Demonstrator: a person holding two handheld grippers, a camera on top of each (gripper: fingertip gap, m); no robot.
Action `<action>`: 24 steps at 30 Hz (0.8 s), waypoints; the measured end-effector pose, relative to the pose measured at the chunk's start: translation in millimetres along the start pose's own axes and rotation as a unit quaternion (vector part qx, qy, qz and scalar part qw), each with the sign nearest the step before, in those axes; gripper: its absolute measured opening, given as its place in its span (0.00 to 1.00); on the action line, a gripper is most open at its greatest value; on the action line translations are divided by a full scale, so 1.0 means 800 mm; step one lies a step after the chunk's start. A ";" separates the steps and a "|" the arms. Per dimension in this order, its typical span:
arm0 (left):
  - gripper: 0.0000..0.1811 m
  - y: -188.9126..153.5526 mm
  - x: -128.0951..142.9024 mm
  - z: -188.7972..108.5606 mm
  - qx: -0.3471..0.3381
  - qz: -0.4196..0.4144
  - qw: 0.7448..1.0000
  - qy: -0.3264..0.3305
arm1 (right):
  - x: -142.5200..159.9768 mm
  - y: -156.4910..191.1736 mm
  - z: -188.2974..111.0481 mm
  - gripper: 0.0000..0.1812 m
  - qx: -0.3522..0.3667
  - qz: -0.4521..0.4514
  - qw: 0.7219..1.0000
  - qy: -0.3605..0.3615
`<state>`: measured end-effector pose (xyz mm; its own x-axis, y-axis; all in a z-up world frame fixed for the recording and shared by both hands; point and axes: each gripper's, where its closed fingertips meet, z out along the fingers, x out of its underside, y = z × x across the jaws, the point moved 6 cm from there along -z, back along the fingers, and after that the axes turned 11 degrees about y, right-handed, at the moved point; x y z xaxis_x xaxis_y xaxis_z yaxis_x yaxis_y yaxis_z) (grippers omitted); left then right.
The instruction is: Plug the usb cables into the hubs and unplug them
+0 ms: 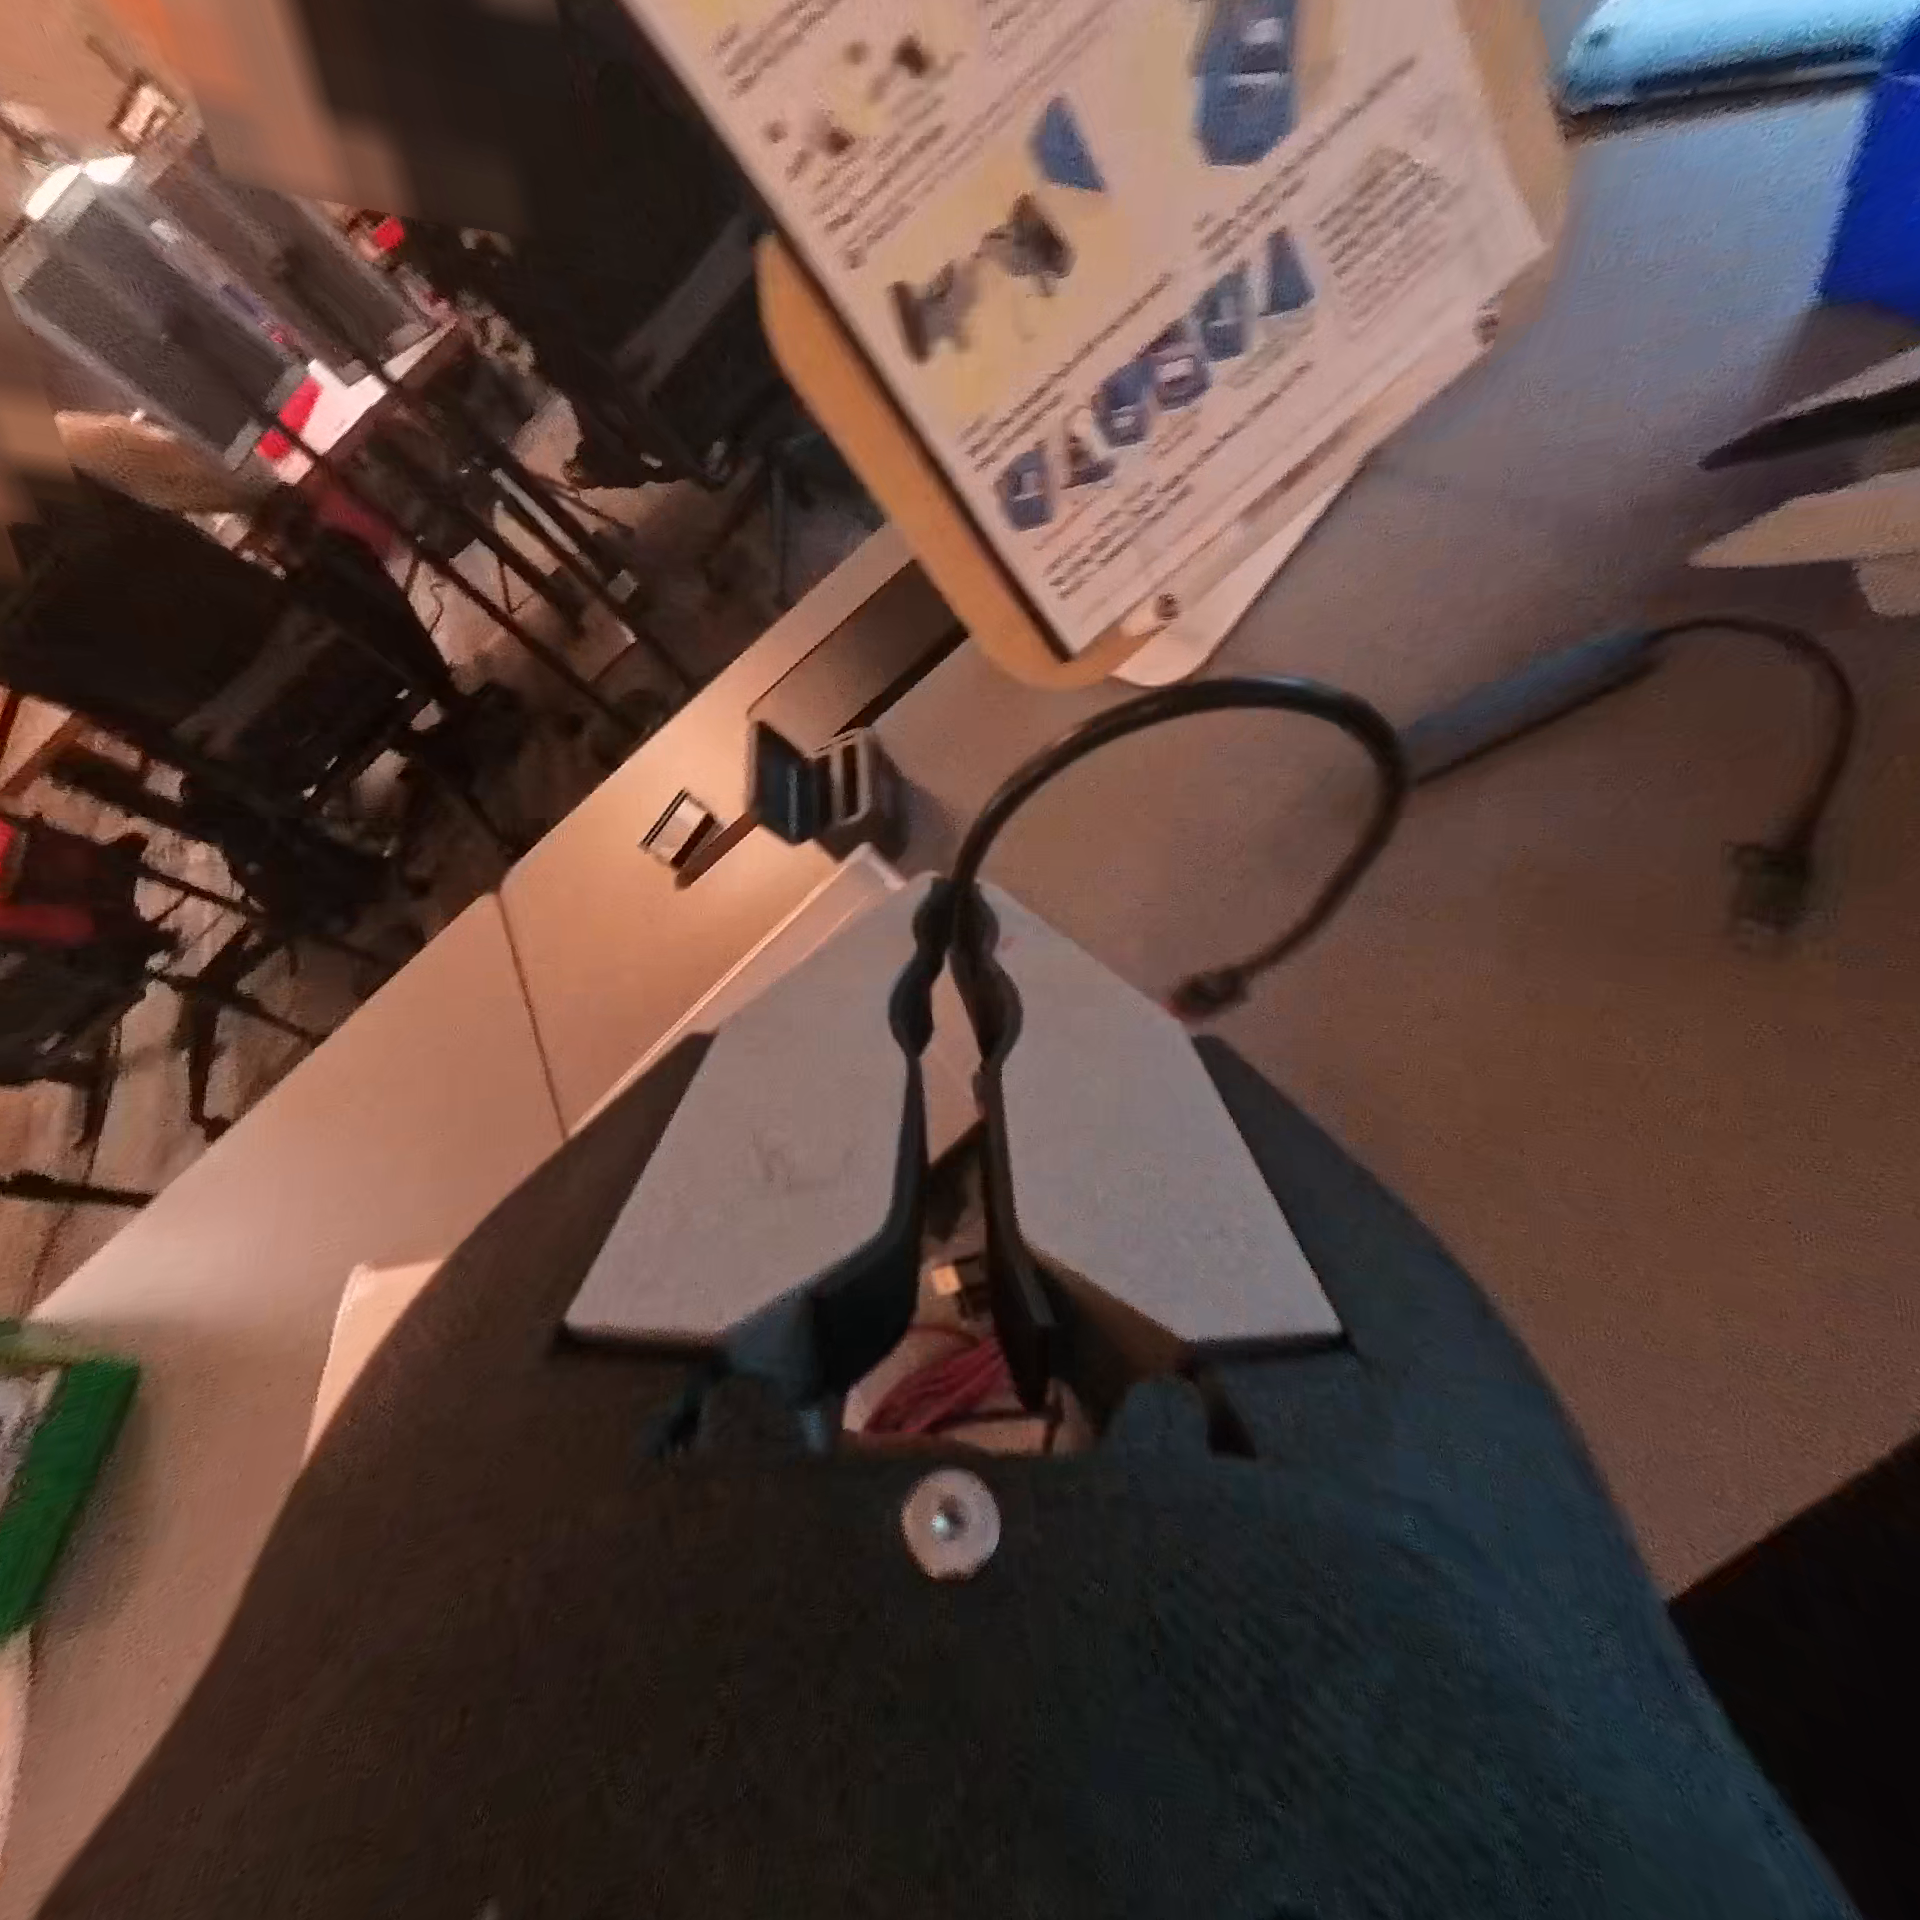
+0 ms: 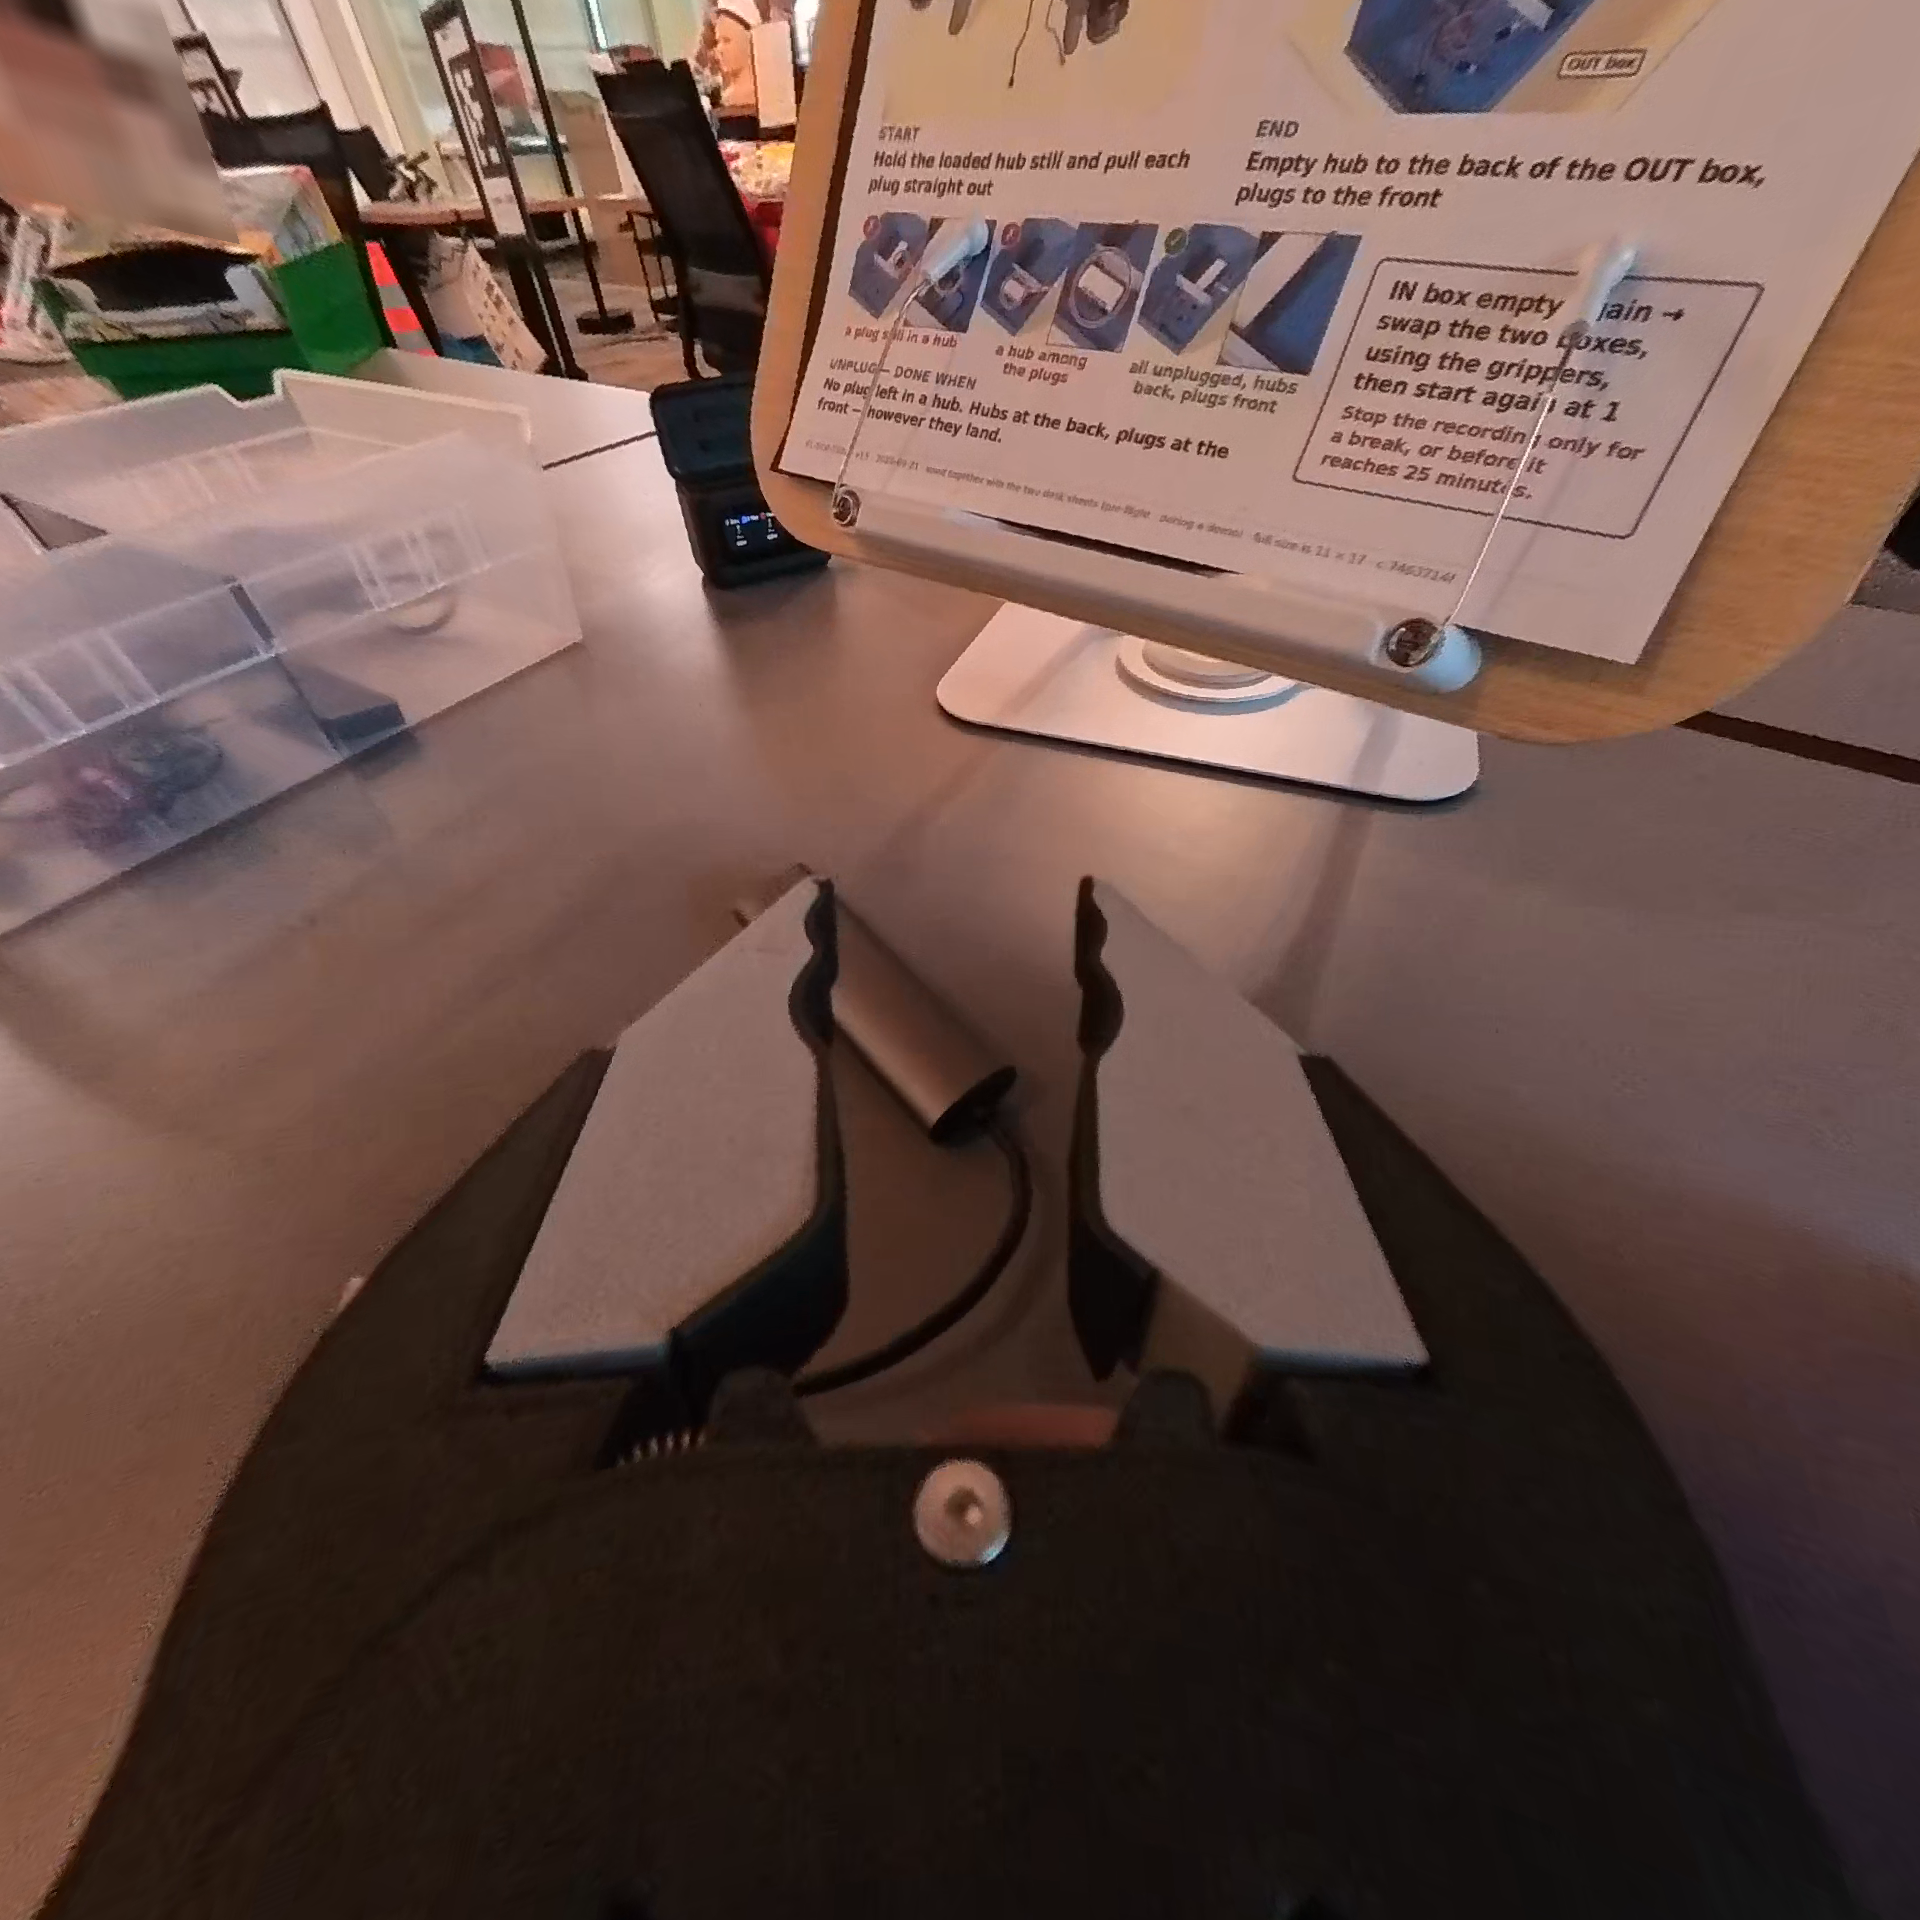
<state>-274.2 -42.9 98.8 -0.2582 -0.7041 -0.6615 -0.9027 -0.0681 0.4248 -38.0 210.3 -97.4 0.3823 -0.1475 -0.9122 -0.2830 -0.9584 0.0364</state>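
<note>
Left tool [image 1: 954,940] pinching cable [image 1: 1226,698], raised.

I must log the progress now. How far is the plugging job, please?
Done: nothing looks plugged in yet. In hand: the left tongs are shut on a thin black looping cable; the right tongs are open around a slim grey metal hub on the grey table. Left: a second grey hub lies with its black plug free.
</note>
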 end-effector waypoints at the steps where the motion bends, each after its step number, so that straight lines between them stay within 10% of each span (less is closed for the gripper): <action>1: 0.00 -0.020 -0.010 0.010 0.005 0.021 1.000 0.006 | 0.001 -0.001 0.000 0.23 0.004 0.000 1.000 0.001; 10: 0.06 -0.179 -0.010 0.175 0.104 0.097 0.980 0.142 | -0.001 -0.024 -0.011 0.24 0.011 0.047 0.999 -0.017; 12: 0.15 -0.198 -0.009 0.192 0.127 0.079 0.979 0.139 | -0.003 -0.024 -0.012 0.24 0.005 0.051 0.998 -0.021; 15: 0.01 -0.220 -0.005 0.206 0.155 0.070 0.978 0.121 | -0.005 -0.020 -0.012 0.24 -0.002 0.042 0.999 -0.020; 19: 0.20 -0.236 0.010 0.213 0.177 0.048 0.977 0.112 | -0.004 -0.011 -0.010 0.26 -0.015 0.026 0.999 -0.011; 24: 0.21 -0.232 0.020 0.243 0.199 -0.005 0.976 0.086 | 0.002 -0.002 0.001 0.28 -0.045 0.009 0.999 0.024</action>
<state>-177.8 96.0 -111.2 -0.2174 -0.8155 -0.5363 -0.9761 0.1797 0.1224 -37.2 211.7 -99.4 0.4212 -0.1737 -0.8902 -0.2101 -0.9735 0.0906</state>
